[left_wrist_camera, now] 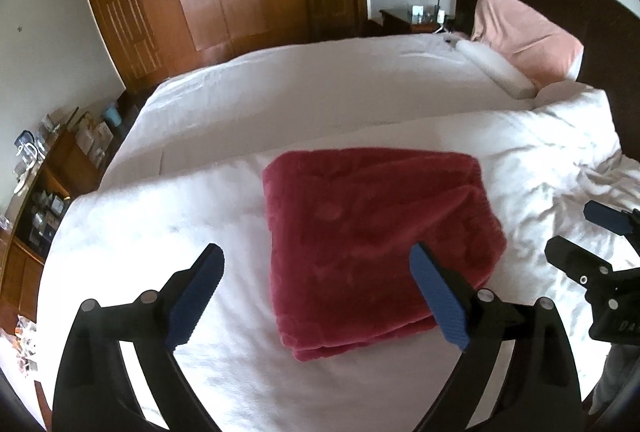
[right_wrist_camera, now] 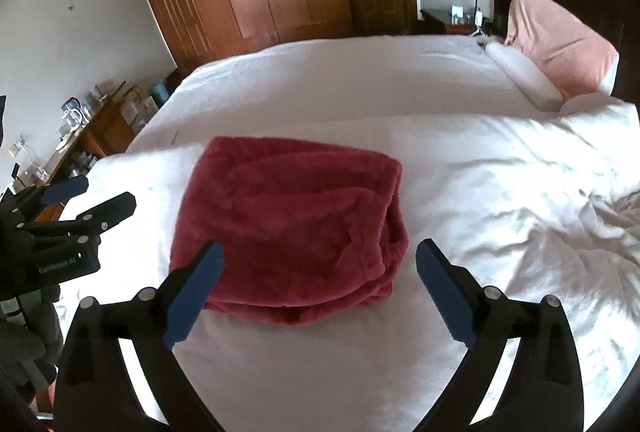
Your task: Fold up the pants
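Since both the left gripper [left_wrist_camera: 318, 296] and right gripper [right_wrist_camera: 320, 292] hang wide and empty above the folded red fleece pants [right_wrist_camera: 288, 228], a snagging finger could undo the folds.

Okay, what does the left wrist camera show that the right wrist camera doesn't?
Only the left wrist view shows the right gripper from the side, at its right edge. Only the right wrist view shows the left gripper from the side, at its left edge, and the gathered waistband. Both show the folded dark red fleece pants on the white bed cover, the pink pillow, and open jaws.
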A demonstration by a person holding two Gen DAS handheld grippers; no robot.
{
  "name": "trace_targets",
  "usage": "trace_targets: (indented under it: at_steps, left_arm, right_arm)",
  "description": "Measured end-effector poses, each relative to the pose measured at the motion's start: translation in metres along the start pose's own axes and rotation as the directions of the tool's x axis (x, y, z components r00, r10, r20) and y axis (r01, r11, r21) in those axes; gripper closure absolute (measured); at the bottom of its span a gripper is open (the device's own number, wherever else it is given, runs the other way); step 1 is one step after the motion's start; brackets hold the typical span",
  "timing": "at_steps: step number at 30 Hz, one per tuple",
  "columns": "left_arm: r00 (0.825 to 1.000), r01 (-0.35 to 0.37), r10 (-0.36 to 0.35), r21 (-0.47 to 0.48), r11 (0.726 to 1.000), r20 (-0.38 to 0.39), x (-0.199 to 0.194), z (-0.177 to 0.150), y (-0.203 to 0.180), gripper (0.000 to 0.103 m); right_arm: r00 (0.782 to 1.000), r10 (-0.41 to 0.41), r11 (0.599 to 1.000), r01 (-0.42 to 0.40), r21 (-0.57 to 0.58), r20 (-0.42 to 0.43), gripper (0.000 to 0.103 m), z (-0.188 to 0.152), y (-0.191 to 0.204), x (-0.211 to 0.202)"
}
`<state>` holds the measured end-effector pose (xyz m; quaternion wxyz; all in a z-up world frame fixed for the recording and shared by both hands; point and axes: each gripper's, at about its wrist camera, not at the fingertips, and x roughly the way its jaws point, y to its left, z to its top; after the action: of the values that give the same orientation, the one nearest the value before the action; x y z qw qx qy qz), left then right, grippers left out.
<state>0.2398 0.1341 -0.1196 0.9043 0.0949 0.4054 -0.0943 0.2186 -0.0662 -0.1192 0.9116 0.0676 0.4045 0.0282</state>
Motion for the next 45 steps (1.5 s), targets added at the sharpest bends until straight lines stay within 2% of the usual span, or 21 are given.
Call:
trace_targets:
  at_steps: [7,15,20,25,33,41,45]
  left_arm:
    - [0.999,-0.009,0.008,0.005,1.000,0.049,-0.030,0.007,-0.006,0.005]
    - [0.994,-0.099,0.100,-0.017,0.995,0.053,-0.047,0.018,-0.007,0.005]
    - [0.991,-0.114,0.116,-0.041,0.993,0.067,-0.056,0.020,-0.005,0.005]
    - [0.996,-0.066,0.070,-0.067,0.996,0.054,-0.057,0.023,-0.001,0.005]
    - [0.998,-0.049,0.052,-0.083,0.995,0.035,-0.053,0.024,0.005,0.005]
    - [0.997,0.061,-0.069,-0.159,0.985,-0.042,-0.036,0.024,0.018,0.005]
    - [0.998,0.041,-0.048,-0.153,0.987,-0.039,-0.034,0.025,0.019,0.005]
  right_arm:
    - [0.997,-0.034,0.999,0.036,-0.033,0.063,0.003,0.009,0.009,-0.032]
    - [0.996,-0.054,0.998,0.056,-0.026,0.072,0.003,0.017,0.009,-0.045]
    - [0.996,-0.051,0.998,0.054,-0.038,0.078,0.003,0.021,0.012,-0.048]
    - [0.996,-0.047,0.998,0.051,-0.047,0.074,0.003,0.024,0.015,-0.047]
    - [0.997,-0.042,0.996,0.047,-0.072,0.072,0.003,0.029,0.019,-0.040]
    - [0.997,-0.038,0.995,0.044,-0.089,0.069,0.003,0.033,0.025,-0.034]
    - [0.997,-0.037,0.994,0.043,-0.100,0.065,0.003,0.036,0.028,-0.031]
